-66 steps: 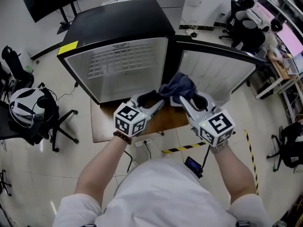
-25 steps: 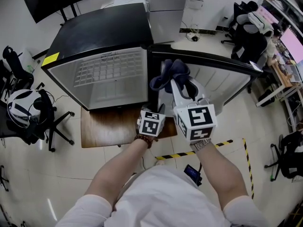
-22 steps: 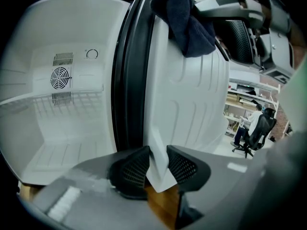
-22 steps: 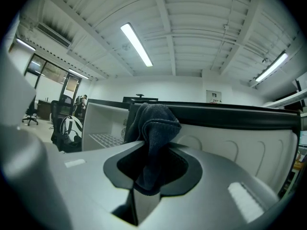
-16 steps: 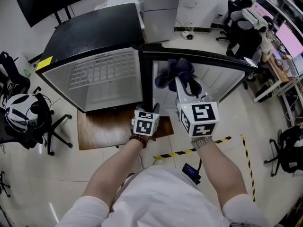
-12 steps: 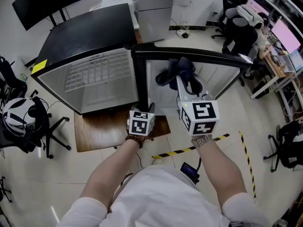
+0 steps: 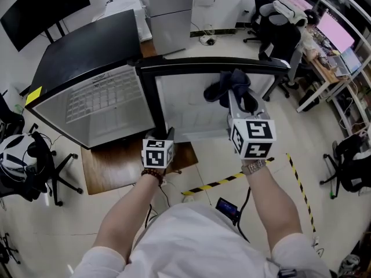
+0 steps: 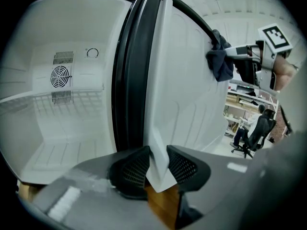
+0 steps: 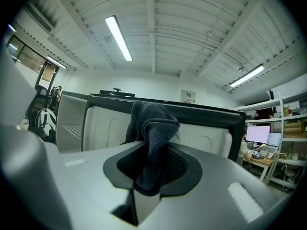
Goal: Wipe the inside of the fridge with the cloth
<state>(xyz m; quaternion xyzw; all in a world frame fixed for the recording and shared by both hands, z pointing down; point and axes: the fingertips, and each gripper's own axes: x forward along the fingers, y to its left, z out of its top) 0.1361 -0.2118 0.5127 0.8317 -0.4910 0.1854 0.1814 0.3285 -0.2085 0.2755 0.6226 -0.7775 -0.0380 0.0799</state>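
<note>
Overhead, a black fridge is standing on a low wooden surface, its door swinging wide open to the right so that the white inner panel is facing the person. The left hand-held gripper is pinching the bottom corner of that door, its jaws pressing on either side of the thin white liner edge. The right hand-held gripper is gripping a dark blue cloth with jaws drawn narrow on it; the cloth is bunching up above the fingertips and hanging just in front of the upper part of the door's inner panel, close under its black top rim. Inside the cabinet, a wire shelf is showing through the opening, and a round fan grille is sitting on the back wall. Around the fridge, a pale tiled floor is spreading out, with a strip of yellow-and-black tape running across it near the person's feet. A dark monitor is standing at the far left, a white cabinet is rising behind the fridge, and black office chairs are crowding beside desks with lit screens on the right. Long tube lights are glowing on the ribbed ceiling.
</note>
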